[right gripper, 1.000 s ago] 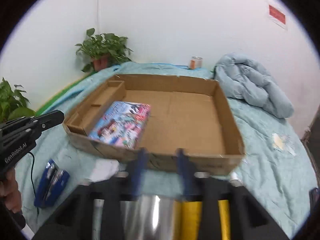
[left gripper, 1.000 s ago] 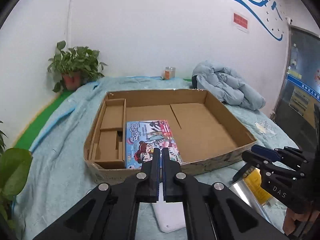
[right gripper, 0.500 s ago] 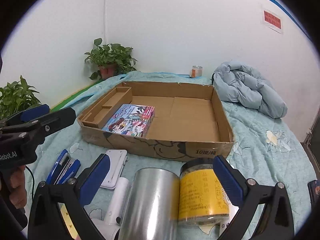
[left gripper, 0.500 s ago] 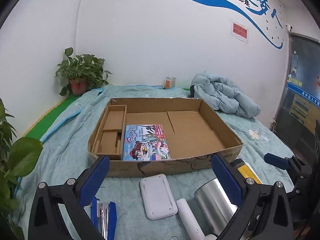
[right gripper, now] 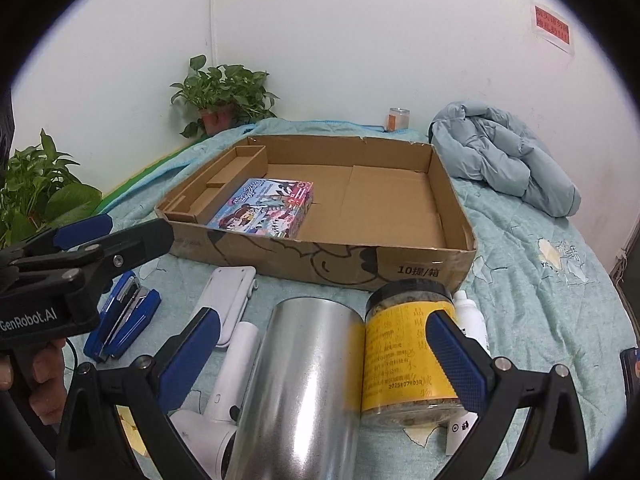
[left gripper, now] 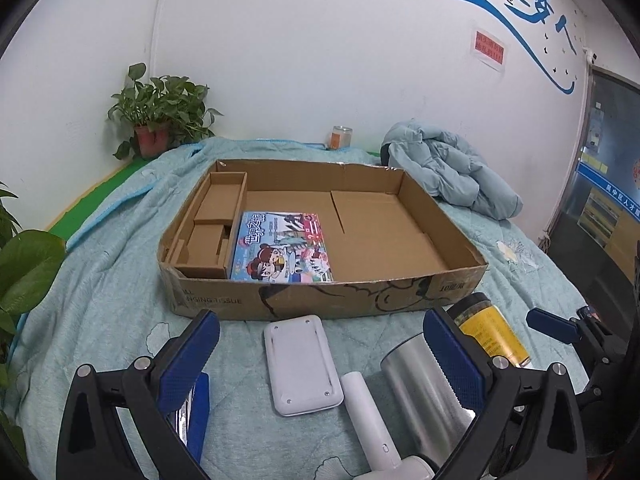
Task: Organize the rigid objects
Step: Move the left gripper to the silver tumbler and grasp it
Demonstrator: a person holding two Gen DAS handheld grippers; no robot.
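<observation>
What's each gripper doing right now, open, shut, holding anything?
Left gripper: open, holding nothing.
Right gripper: open, holding nothing.

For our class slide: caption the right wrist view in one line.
Open right gripper over a steel cup and yellow jar, cardboard box beyond.

we see a matt cardboard tray [left gripper: 320, 300], shiny brushed-metal canister [right gripper: 304, 384], glossy white plastic case [left gripper: 302, 364], quilted cloth bedspread [left gripper: 100, 292]

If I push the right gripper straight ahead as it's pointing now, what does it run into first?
Most likely the silver can, lying between the open fingers of the right gripper, with the yellow-labelled jar beside it. The cardboard box lies beyond. Depth is hard to judge in this fisheye view.
</observation>
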